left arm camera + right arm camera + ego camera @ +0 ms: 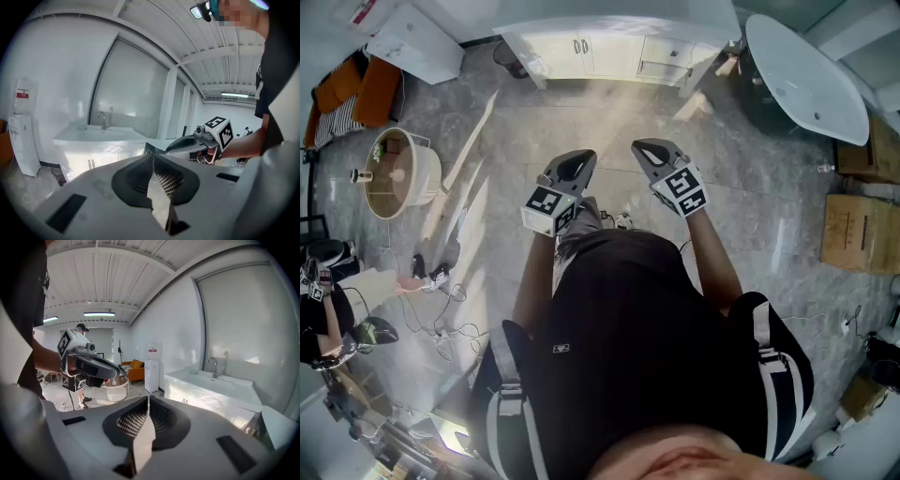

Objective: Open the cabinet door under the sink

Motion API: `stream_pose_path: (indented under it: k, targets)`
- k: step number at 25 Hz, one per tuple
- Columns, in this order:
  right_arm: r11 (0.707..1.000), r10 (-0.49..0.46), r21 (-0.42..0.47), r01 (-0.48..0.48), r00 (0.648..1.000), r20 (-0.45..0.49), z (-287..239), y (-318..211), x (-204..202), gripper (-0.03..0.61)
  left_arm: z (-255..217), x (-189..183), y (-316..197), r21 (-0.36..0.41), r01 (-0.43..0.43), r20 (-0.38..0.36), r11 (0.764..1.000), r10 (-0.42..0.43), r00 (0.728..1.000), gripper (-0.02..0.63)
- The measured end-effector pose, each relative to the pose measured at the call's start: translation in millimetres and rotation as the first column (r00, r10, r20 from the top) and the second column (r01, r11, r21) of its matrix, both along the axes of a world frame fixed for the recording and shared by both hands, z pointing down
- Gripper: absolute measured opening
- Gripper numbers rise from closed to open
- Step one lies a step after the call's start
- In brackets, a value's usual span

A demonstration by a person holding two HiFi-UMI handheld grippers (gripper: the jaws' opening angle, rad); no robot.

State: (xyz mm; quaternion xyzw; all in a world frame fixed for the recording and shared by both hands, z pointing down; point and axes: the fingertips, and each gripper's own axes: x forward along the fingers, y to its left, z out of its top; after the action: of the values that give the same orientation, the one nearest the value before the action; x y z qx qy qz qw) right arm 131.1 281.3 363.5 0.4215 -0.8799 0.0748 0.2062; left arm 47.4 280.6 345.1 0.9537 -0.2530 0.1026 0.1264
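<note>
The white sink cabinet point(581, 47) stands against the far wall, several steps ahead of me across the floor. Its doors point(90, 163) are closed, with two small handles side by side, and a faucet point(103, 119) rises above the basin. In the right gripper view the same cabinet point(197, 397) sits to the right. My left gripper point(578, 157) and right gripper point(649, 147) are held out at waist height, both pointing toward it and far from it. Each has its jaws pressed together with nothing between. The left gripper point(152, 157) sees the right one beside it; the right gripper point(148, 399) sees the left.
A water dispenser point(21, 133) stands left of the cabinet. A white bathtub point(806, 75) and cardboard boxes point(858, 230) lie to the right. At the left are a round white side table point(398, 173), an orange sofa point(356, 89), leaning planks point(464, 159) and loose cables point(441, 281).
</note>
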Motion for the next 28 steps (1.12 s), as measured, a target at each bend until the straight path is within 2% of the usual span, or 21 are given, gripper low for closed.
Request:
stream_pose_path:
  k: [14,22,28]
  targets:
    - [1.000,-0.006,-0.013,0.006,1.000,0.002,6.2,-1.1,-11.2,0.069,2.4,-15.3,-3.7,-0.037,0.049,-0.002,0.998,-0.049,0.999,0.020]
    - [1.000,0.008,-0.022,-0.008,1.000,-0.010,10.7,-14.8,-23.2,0.069,4.2,-34.8,-23.3,-0.053,0.056,-0.018,0.997,-0.057,0.998,0.020]
    - [0.998,0.021,-0.051,-0.022,0.999,-0.032,22.3,-42.0,-39.4,0.069,19.3,-53.0,-58.1,-0.075,0.041,-0.032,0.996,-0.044,0.999,0.020]
